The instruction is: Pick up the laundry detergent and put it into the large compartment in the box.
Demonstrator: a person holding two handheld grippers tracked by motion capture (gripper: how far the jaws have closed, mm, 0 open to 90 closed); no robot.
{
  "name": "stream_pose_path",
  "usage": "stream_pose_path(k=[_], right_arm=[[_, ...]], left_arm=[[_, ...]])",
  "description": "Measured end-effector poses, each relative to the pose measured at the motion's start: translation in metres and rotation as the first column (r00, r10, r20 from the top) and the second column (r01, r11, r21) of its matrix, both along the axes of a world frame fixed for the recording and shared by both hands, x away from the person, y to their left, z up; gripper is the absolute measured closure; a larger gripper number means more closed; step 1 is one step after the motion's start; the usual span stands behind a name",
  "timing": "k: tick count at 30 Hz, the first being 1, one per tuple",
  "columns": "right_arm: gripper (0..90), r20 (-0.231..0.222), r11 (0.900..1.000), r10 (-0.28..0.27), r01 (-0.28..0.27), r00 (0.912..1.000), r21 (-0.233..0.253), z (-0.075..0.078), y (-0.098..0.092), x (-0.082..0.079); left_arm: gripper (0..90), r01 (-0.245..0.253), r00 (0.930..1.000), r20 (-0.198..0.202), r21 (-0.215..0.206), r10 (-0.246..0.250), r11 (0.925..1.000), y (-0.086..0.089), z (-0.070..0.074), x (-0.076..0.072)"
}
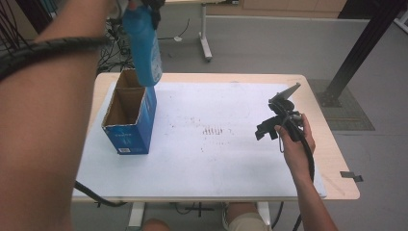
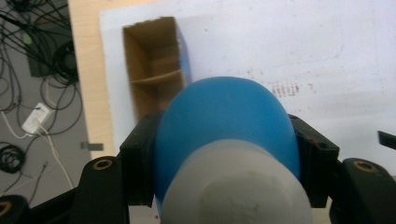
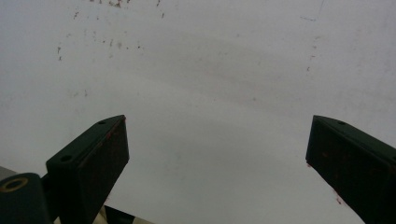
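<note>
Blue plastic bottle with a white cap is clamped between the jaws of the left gripper and held above the open blue cardboard box near the white mat's left edge. Near the right edge, the right gripper is held with jaws spread, nothing between them.

Blue bottle clamped in left tongs, above open cardboard box

Your left gripper: raised high, jaws clamped on a load. Your right gripper: held low, jaws spread wide
</note>
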State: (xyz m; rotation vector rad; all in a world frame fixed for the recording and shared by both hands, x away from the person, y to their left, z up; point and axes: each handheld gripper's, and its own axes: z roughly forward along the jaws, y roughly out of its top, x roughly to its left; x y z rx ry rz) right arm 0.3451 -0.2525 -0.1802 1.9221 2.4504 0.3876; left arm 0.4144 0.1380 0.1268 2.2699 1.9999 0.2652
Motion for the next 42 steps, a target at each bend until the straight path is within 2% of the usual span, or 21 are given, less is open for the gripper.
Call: stream_pose_path(k=[4, 6, 11, 17, 25, 32, 42], right_arm=[[5.8, 0.007, 1.000, 0.002, -0.002, 1.0000, -0.001, 0.000, -0.001, -0.001], [5.8, 0.001, 1.000, -0.003, 0.003, 1.0000, -0.005, 0.000, -0.001, -0.001], [5.8, -0.003, 1.000, -0.008, 0.008, 1.0000, -0.009, -0.001, -0.001, -0.001], [5.8, 0.002, 1.000, -0.005, 0.005, 1.0000, -0.011, -0.002, -0.001, -0.002], [5.8, 0.005, 1.000, -0.002, 0.002, 1.0000, -0.012, -0.002, 0.001, -0.002], [5.8, 0.002, 1.000, 0.001, -0.001, 1.0000, -0.015, -0.003, 0.003, -0.002], [5.8, -0.003, 1.000, 0.000, 0.000, 1.0000, -0.014, -0.004, 0.004, -0.003]], left_arm=[[37.6, -0.028, 0.9996, -0.001, 0.002, 0.028, 0.9996, 0.019, 0.001, 0.004], [37.6, -0.041, 0.9990, 0.015, 0.003, 0.041, 0.9991, 0.027, -0.002, 0.003], [37.6, -0.063, 0.9979, 0.014, 0.028, 0.063, 0.9976, 0.040, -0.019, 0.006], [37.6, -0.075, 0.9972, -0.007, 0.021, 0.075, 0.9970, 0.057, -0.042, 0.010], [37.6, -0.070, 0.9966, -0.041, 0.025, 0.071, 0.9972, 0.067, -0.068, 0.016], [37.6, -0.070, 0.9964, -0.046, 0.028, 0.071, 0.9972, 0.074, -0.088, 0.017], [37.6, -0.057, 0.9951, -0.080, 0.023, 0.058, 0.9981, 0.081, -0.124, 0.024]])
